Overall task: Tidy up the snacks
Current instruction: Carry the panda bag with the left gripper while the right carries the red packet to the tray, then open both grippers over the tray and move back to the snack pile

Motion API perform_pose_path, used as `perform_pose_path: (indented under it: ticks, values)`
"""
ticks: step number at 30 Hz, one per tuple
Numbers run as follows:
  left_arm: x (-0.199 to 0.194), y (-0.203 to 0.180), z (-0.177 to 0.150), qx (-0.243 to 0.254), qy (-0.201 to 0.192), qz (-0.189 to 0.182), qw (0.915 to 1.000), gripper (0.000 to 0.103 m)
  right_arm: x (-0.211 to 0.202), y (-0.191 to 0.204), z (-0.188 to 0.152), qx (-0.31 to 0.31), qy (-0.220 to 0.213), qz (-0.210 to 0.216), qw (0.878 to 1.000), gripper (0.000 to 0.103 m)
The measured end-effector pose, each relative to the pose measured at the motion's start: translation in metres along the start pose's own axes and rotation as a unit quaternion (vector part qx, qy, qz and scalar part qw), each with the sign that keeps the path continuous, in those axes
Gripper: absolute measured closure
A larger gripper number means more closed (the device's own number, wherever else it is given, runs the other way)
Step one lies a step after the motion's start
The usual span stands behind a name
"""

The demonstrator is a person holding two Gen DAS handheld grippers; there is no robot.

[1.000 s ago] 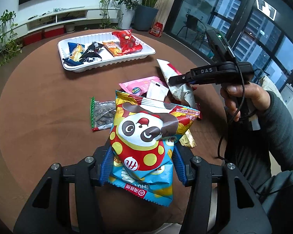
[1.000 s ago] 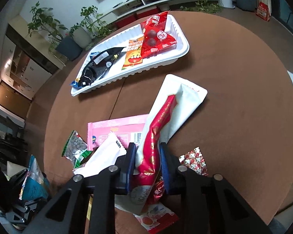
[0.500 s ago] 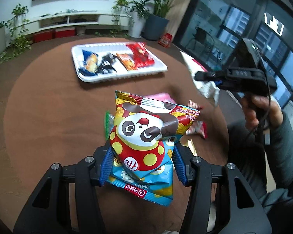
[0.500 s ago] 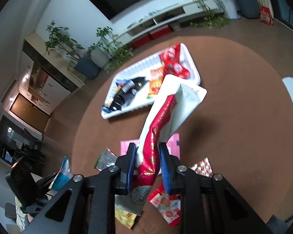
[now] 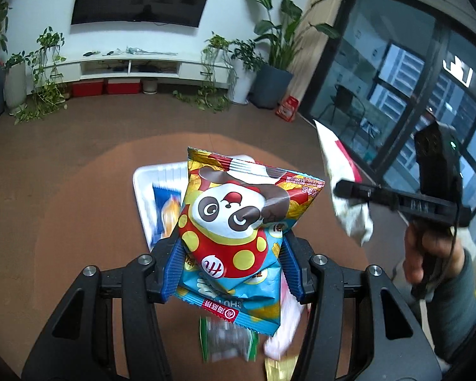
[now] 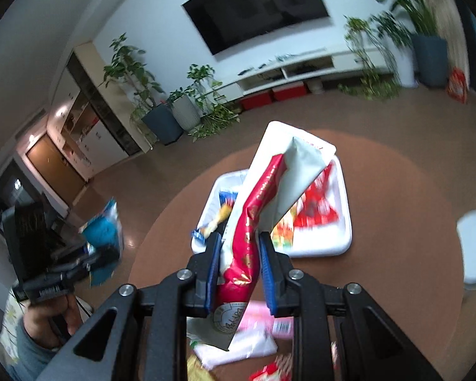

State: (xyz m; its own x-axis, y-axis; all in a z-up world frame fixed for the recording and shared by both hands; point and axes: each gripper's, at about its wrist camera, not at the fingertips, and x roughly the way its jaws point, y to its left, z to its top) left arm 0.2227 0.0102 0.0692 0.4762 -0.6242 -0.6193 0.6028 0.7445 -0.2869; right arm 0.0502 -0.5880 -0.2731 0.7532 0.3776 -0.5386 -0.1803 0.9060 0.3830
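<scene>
1. Your left gripper [image 5: 230, 266] is clamped on a panda snack bag [image 5: 238, 222], held in the air above the table.
2. Your right gripper [image 6: 240, 273] is clamped on a red-and-white pouch [image 6: 263, 197], also aloft.
3. The white tray [image 6: 341, 244] ahead already holds several packets.
4. Loose snacks [image 6: 263, 324] lie on the brown table [image 6: 396, 197] below, so sorting looks partly done.

The tray [image 6: 339, 247] sits on the round table [image 6: 396, 285]. Loose packets [image 6: 238, 346] lie on the table nearer the camera than the tray. Several packets [image 6: 314, 209] lie in the tray.
</scene>
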Motion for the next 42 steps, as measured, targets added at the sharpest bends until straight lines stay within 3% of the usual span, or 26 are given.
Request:
perform_pose_path:
  ticks: [7, 14, 21, 28, 37, 42]
  values:
    - [0.073, 0.024, 0.039, -0.007, 0.044, 0.054, 0.9975, 0.052, 0.064, 0.005, 0.046, -0.05, 0.041, -0.025, 0.998, 0.077]
    - [0.154, 0.047, 0.025, -0.032, 0.092, 0.075, 0.9924, 0.052, 0.148, -0.002, 0.046, -0.1, 0.114, -0.059, 0.987, 0.077]
    - [0.197, 0.052, 0.01, -0.022, 0.113, 0.1, 0.9883, 0.053, 0.204, -0.017, 0.034, -0.122, 0.164, -0.081, 0.976, 0.077]
    - [0.218, 0.048, 0.004, -0.01, 0.115, 0.106, 0.9876, 0.053, 0.222, -0.029, 0.022, -0.116, 0.188, -0.092, 0.971, 0.077]
    - [0.222, 0.048, 0.003, -0.008, 0.116, 0.106, 0.9876, 0.052, 0.222, -0.032, 0.02, -0.104, 0.183, -0.097, 0.973, 0.076]
    - [0.215, 0.054, 0.003, -0.022, 0.11, 0.101, 0.9885, 0.037, 0.216, -0.036, 0.023, -0.108, 0.17, -0.103, 0.974, 0.067]
